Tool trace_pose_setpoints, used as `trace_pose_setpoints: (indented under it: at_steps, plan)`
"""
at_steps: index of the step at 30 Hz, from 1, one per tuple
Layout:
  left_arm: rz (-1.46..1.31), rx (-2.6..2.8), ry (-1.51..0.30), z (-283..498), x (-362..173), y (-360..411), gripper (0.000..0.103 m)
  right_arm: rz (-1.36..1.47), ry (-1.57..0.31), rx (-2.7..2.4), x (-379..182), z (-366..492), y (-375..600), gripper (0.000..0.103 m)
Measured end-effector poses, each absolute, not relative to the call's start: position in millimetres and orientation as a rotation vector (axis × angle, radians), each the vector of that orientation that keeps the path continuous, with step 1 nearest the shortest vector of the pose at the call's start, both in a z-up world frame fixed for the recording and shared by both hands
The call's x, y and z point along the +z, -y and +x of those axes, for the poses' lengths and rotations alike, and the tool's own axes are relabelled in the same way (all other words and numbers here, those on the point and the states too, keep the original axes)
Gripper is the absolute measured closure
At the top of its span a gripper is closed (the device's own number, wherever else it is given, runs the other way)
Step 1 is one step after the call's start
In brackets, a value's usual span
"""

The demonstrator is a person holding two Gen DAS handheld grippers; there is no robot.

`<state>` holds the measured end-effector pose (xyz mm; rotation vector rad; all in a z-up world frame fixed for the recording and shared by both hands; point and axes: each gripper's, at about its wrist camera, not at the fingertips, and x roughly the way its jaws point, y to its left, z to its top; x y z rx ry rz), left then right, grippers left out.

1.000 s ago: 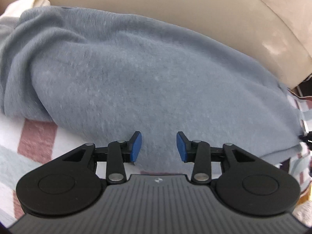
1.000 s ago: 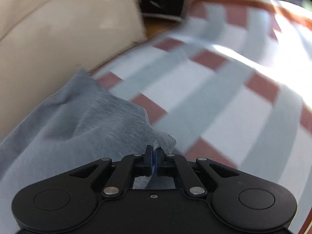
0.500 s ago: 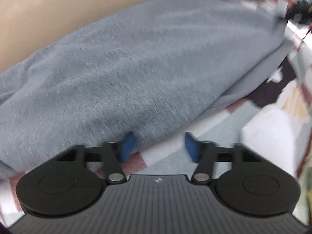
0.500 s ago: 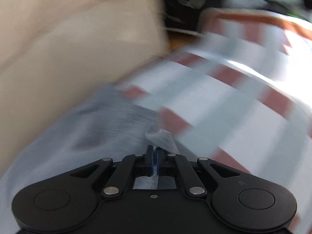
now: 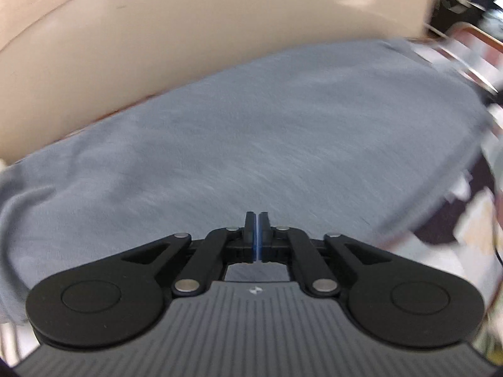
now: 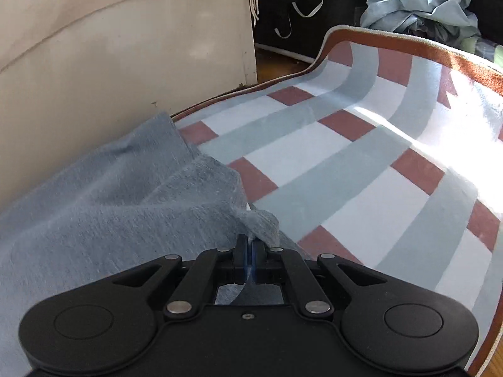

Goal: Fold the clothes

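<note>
A grey-blue knit garment [image 5: 251, 119] lies spread on a checked rug, against a beige upholstered base. In the left wrist view my left gripper [image 5: 257, 216] is shut low over the garment's near edge. Grey cloth shows in the opening behind its pads. In the right wrist view the garment [image 6: 110, 194] fills the lower left. My right gripper [image 6: 246, 240] is shut on its corner, and a tuft of cloth bunches up just past the fingertips. The left wrist view is blurred by motion.
The rug [image 6: 345, 163], with grey, white and red-brown squares, runs off to the right and curls up at its far edge. The beige base [image 6: 125, 47] rises on the left. A pile of pale blue clothes [image 6: 418, 3] lies beyond the rug.
My left gripper swung right along the garment and went from open to shut at its near edge. My right gripper stayed shut on the corner, and its view steadied.
</note>
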<state>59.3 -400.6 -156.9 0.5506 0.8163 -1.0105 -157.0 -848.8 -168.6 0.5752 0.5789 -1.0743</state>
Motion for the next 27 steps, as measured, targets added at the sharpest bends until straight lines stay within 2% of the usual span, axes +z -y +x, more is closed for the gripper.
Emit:
trace_pose_setpoints:
  at_steps: [2,4,7,9,10,12,13,14,15,16,17,18,19,20,23,25,27]
  plan:
    - [0.569,-1.054,-0.829,44,-163,395,0.091,0.555,-0.634,-1.104,-174,-152,849,0.101]
    - [0.599,-1.069,-0.840,34,-170,393,0.069,0.544,-0.651,-1.134,-174,-151,849,0.102]
    - [0.609,-1.060,-0.860,30,-175,389,0.061,0.505,-0.705,-1.151,-174,-144,846,0.102]
    - [0.602,-1.061,-0.895,29,-178,389,0.057,0.462,-0.803,-1.188,-175,-139,844,0.099]
    - [0.609,-1.065,-0.910,28,-181,393,0.052,0.419,-0.855,-1.207,-174,-136,840,0.098]
    - [0.645,-1.066,-0.902,25,-188,401,0.048,0.364,-0.852,-1.199,-161,-131,822,0.096]
    - [0.671,-1.061,-0.883,23,-192,405,0.047,0.353,-0.830,-1.187,-153,-129,812,0.089]
    - [0.704,-1.050,-0.857,19,-194,407,0.046,0.342,-0.809,-1.176,-145,-127,802,0.067]
    - [0.735,-1.035,-0.833,17,-197,410,0.046,0.330,-0.787,-1.164,-137,-125,792,0.057]
    - [0.754,-1.018,-0.819,16,-198,412,0.046,0.319,-0.765,-1.153,-129,-123,782,0.049]
    - [0.761,-1.005,-0.810,17,-199,415,0.048,0.308,-0.744,-1.141,-121,-121,772,0.049]
    - [0.765,-0.992,-0.803,19,-200,417,0.064,0.296,-0.722,-1.130,-113,-119,762,0.049]
    - [0.765,-0.985,-0.805,22,-199,419,0.098,0.317,-0.692,-1.062,-107,-117,753,0.049]
    - [0.768,-0.986,-0.815,26,-197,421,0.101,0.382,-0.646,-0.909,-104,-114,745,0.049]
    - [0.725,-0.992,-0.826,42,-183,424,0.101,0.584,-0.601,-0.375,-110,-95,728,0.051]
    - [0.678,-0.984,-0.834,54,-172,426,0.101,0.638,-0.665,-0.095,-124,-73,711,0.055]
    - [0.631,-0.993,-0.859,65,-165,426,0.101,0.554,-0.756,0.052,-133,-56,684,0.055]
